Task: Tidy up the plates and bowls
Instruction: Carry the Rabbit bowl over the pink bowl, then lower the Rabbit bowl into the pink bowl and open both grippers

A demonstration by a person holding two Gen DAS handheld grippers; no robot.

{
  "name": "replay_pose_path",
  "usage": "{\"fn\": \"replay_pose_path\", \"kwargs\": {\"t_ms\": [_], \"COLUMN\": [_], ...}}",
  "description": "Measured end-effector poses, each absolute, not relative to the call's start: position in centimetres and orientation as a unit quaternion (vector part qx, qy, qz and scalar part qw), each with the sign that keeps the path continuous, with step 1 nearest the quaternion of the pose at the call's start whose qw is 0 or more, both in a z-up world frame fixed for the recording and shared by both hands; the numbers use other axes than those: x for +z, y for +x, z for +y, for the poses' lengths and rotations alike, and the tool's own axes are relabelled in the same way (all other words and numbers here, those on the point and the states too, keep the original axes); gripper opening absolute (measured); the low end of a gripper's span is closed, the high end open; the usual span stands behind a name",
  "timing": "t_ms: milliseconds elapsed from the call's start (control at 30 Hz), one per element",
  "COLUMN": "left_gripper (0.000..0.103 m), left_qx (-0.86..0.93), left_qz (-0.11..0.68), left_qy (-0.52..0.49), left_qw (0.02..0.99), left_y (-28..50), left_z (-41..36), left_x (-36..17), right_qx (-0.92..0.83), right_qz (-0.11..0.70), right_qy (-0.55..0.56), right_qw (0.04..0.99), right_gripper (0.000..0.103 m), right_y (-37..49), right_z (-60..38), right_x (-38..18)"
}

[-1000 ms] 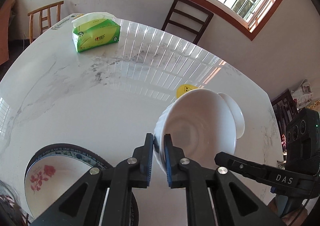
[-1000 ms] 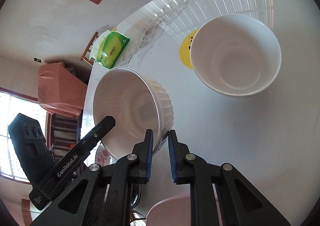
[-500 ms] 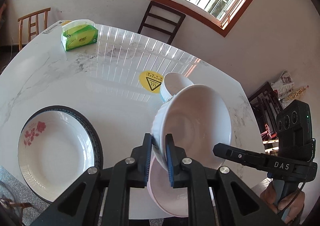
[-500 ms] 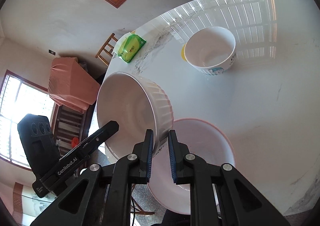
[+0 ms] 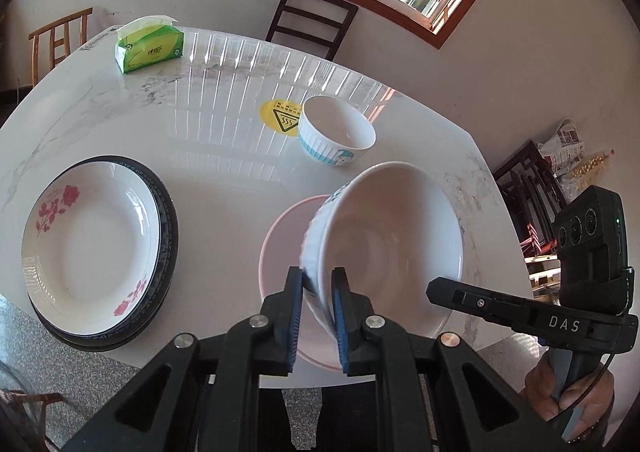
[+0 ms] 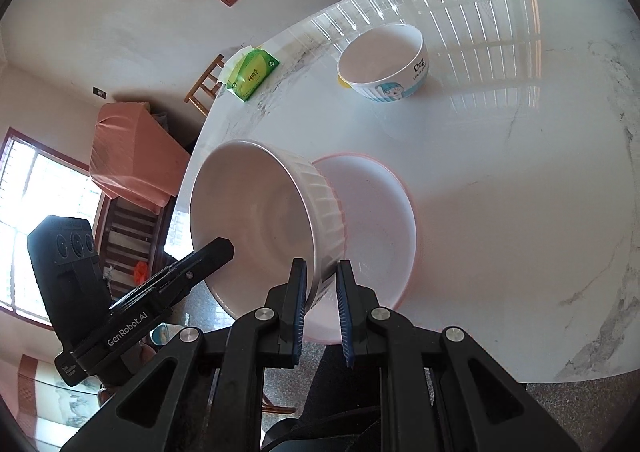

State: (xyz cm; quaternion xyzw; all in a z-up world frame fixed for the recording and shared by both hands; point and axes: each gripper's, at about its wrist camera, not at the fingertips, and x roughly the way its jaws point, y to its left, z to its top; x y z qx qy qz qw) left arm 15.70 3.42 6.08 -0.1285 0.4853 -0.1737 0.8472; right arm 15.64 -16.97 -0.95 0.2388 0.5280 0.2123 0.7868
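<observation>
Both grippers have carried the ribbed white bowl (image 5: 384,248) back from mid-table, and it is now hanging tilted over the pink plate (image 5: 280,248) at the near table edge (image 5: 500,336). I am seeing the left gripper (image 5: 318,292) nearly closed, its blue pads pinching the bowl's rim, though the outer pad looks barely touching. I am seeing the right gripper (image 6: 322,292) clamping the opposite rim (image 6: 320,276), jaws almost together.

At 12 o'clock from the held bowl, the small cartoon bowl (image 5: 338,135) is standing empty beside the yellow sticker (image 5: 280,119), well apart. At 9 o'clock, 2 stacked plates (image 5: 96,248) are sitting at the table's near-left edge, the rose-patterned one on top, empty. Bare marble is lying open between that stack and the pink plate. A green tissue pack (image 5: 150,47) is resting at 11 o'clock, by the far edge.
</observation>
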Motion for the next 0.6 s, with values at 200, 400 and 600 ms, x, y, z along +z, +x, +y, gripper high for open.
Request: {"fn": "replay_pose_path", "kwargs": {"t_ms": [200,400,600], "left_gripper": [0.015,0.015,0.015], "left_qx": [-0.171,-0.17,-0.166], "left_qz": [0.5,0.508,0.507], "left_qy": [-0.125,-0.12,-0.106], "left_qw": [0.839,0.836,0.839], "left_y": [15.5,15.5,15.4], "left_z": [2.8,2.2,1.6], "left_x": [4.8,4.0,3.7], "right_qx": [0.207,0.202,0.2], "right_qz": [0.536,0.54,0.544], "right_qy": [0.244,0.245,0.242], "right_qw": [0.781,0.779,0.779], "right_gripper": [0.015,0.015,0.015], "right_y": [15.5,15.6,15.5], "right_z": [-17.5,-17.8,-17.7], "right_x": [-2.1,-2.7,-3.2]}}
